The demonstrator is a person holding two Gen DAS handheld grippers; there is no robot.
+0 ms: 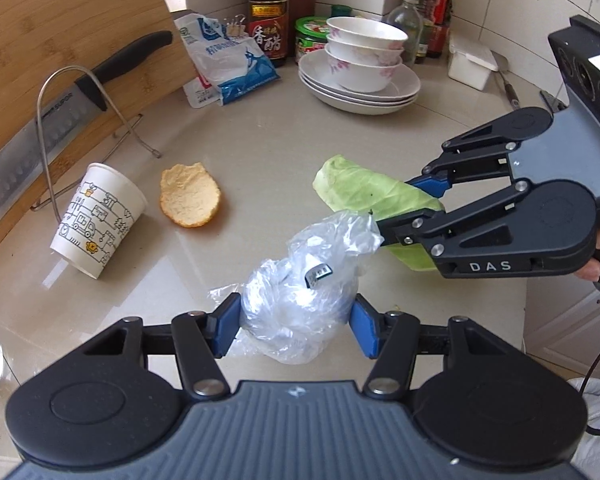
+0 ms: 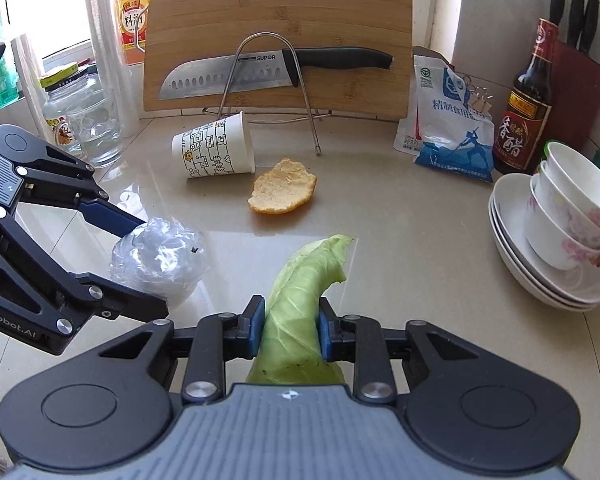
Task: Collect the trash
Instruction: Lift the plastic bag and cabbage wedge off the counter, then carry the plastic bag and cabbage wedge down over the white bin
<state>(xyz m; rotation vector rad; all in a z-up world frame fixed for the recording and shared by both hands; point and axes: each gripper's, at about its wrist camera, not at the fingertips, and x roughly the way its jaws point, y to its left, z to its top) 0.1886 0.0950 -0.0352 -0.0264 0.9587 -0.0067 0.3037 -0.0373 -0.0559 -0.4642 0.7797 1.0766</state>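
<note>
The left tool [image 1: 296,322] is clenched on a crumpled clear bag [image 1: 304,280], its blue pads pressing the bag's two sides. In the left wrist view the bag sits at 6 o'clock, just above the tool's body, and its top corner touches the right tool's lower finger.

The right tool [image 2: 290,330] is clamped on a green leaf [image 2: 300,288], pads tight against its thick rib. In the right wrist view the leaf rises from 6 o'clock toward the centre and its tip curls to the right. In the left wrist view the same leaf [image 1: 364,192] lies at 3 o'clock, between the right tool's fingers, with part of a hand at the far right edge behind the tool.

On the desk [image 1: 260,140], a paper cup [image 1: 96,220] lies tipped on its side at 9 o'clock. An orange peel [image 1: 190,194] rests just right of the cup, apart from it. A wire rack [image 1: 76,120] at 10 o'clock stands before a wooden board [image 1: 60,20], and a knife [image 1: 60,120] lies across the rack. At 12 o'clock a salt bag [image 1: 228,64] leans beside a dark bottle [image 1: 268,12]. Stacked bowls [image 1: 364,52] sit on plates [image 1: 360,84] at 1 o'clock.
</note>
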